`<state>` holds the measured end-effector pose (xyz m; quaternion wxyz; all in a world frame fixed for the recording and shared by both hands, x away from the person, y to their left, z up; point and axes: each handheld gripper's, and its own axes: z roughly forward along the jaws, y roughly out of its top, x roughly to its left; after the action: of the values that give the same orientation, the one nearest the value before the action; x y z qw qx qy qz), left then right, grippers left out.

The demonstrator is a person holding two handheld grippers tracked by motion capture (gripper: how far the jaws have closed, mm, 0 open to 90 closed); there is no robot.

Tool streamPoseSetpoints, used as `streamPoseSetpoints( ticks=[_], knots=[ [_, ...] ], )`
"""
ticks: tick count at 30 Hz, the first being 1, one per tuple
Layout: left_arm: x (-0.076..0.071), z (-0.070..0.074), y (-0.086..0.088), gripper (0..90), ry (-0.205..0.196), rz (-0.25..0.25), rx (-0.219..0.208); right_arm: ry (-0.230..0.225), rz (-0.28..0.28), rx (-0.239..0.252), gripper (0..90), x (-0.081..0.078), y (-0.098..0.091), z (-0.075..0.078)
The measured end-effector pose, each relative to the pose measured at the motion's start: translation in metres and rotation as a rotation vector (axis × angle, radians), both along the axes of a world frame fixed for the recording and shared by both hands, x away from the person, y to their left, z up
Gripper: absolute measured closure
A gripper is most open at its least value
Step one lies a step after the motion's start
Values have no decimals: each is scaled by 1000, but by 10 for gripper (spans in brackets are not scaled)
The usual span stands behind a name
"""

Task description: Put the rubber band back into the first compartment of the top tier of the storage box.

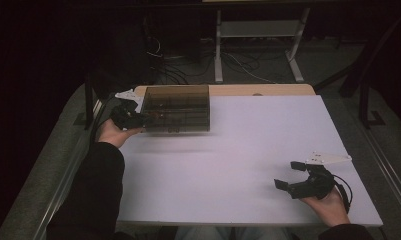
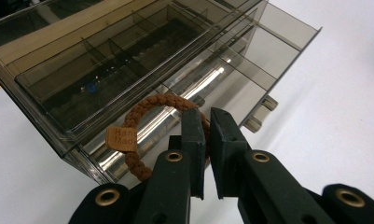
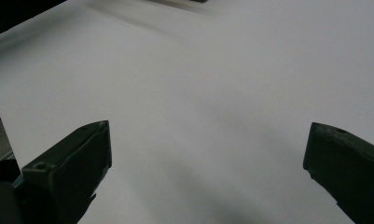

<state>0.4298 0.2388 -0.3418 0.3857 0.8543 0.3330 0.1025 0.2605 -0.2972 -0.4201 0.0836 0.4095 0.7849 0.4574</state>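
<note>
We have the brown bracelet (image 2: 149, 121) pinched in the left hand-held gripper (image 2: 206, 140), right over the open drawer of the smoky plastic box (image 1: 177, 107). We should lower it into one compartment before letting go. The right hand-held gripper (image 1: 292, 176) waits with jaws apart above the counter (image 1: 228, 150).

Lighting: dim overall in the high view; the surroundings beyond the white table (image 1: 238, 150) fall into near-black, and the picture is soft and grainy. Shadows: a faint soft one beneath the smoked plastic organiser box (image 1: 177, 108). Glare: bright streaks along the box's dividers (image 2: 208, 79) in the left gripper view, where detail is sharpest. Right gripper view: evenly grey tabletop (image 3: 198, 93), diffuse shadow near the bottom, dark top-left corner, near jaws slightly blurred.
</note>
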Motion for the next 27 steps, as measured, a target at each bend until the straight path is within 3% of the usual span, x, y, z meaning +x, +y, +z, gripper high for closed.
streamPoseSetpoints(
  ticks=[27],
  knots=[
    [12, -24, -1, 808, 36, 38, -25, 5, -5, -2, 7, -1, -2, 0]
  ],
)
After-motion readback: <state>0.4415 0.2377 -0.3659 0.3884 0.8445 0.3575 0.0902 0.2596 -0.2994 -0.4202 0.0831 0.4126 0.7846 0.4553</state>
